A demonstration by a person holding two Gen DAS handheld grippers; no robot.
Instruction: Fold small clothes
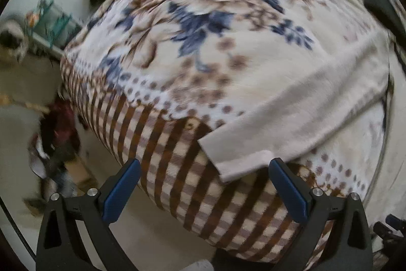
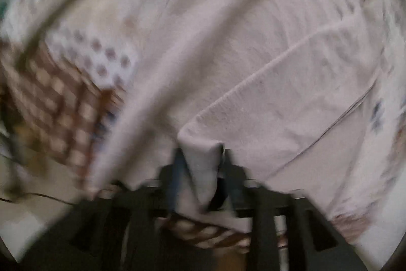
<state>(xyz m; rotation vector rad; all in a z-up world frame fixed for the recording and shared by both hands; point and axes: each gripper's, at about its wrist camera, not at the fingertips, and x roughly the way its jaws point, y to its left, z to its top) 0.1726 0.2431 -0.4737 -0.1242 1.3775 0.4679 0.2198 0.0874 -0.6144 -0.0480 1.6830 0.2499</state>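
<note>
On the floral blanket [image 1: 203,24], the right gripper [image 2: 200,156] pinched a fold of the pale garment [image 2: 253,55], while the left gripper [image 1: 203,169] gaped wide beside its sleeve [image 1: 243,161].

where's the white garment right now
The white garment lies spread on the floral blanket, at the right of the left wrist view, its sleeve end just ahead of the open left gripper. The right gripper pinches one fold of it.
</note>
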